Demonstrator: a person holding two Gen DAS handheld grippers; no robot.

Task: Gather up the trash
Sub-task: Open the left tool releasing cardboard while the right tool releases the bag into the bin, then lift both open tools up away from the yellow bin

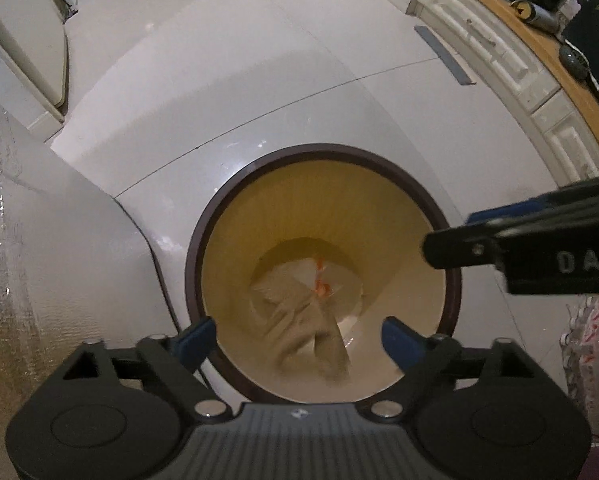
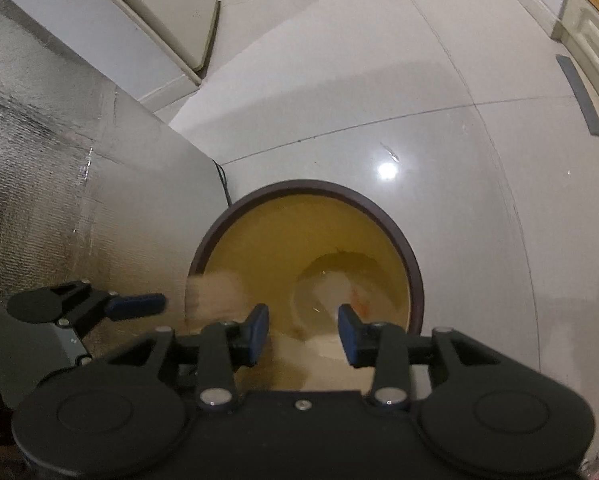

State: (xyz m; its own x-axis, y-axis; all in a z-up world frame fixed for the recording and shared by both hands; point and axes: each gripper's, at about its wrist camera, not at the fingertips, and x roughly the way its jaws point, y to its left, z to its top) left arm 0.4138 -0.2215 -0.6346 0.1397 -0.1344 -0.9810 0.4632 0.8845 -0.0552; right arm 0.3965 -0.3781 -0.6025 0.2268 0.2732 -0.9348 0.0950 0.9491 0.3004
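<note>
Below fingers: round bin with dark rim, yellowish inside, seen straight down from both wrists
hidden: bin's near rim is cut off by left gripper body; right gripper body covers near rim in right view
blur: crumpled paper is smeared, edges hard to make out; a second pale smear at bin's left rim cannot be identified
bin contents: white wrapper with orange marks at bottom, paper above it
left fingers: spread wide, nothing gripped, paper seen between and beyond tips
right fingers: partly open, nothing pressed, wrapper beyond tips
floor: glossy pale tiles
</note>
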